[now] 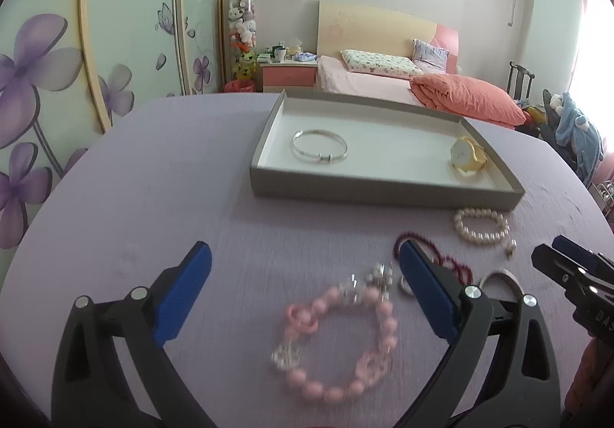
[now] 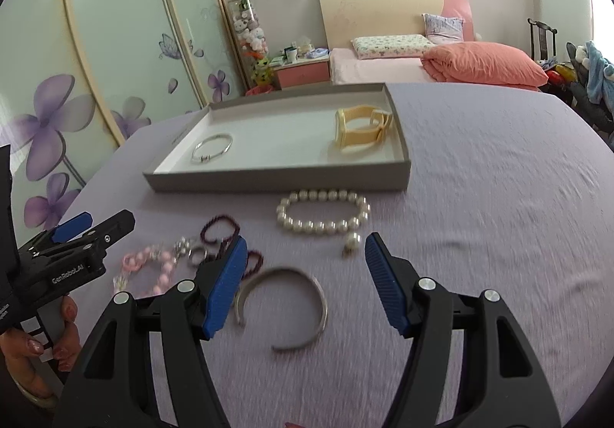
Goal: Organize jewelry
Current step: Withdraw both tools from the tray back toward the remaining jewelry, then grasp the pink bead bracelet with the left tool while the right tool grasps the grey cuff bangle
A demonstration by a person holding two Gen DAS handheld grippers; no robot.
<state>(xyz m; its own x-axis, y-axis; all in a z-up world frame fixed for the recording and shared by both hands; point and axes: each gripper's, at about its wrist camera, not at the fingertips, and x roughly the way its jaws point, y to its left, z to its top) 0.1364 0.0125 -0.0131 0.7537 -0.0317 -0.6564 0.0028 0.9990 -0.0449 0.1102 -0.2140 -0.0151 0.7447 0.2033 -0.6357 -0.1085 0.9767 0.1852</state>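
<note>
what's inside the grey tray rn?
Inside the grey tray: a silver bangle on the left and a yellow watch on the right. Nothing else visible; near wall hides a floor strip.

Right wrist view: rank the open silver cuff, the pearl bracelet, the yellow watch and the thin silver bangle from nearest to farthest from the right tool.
1. Open silver cuff, on the cloth between the right tool's open fingers.
2. Pearl bracelet, ahead, just before the tray.
3. Yellow watch and thin silver bangle, both inside the tray, watch right, bangle left; too close to call.
</note>
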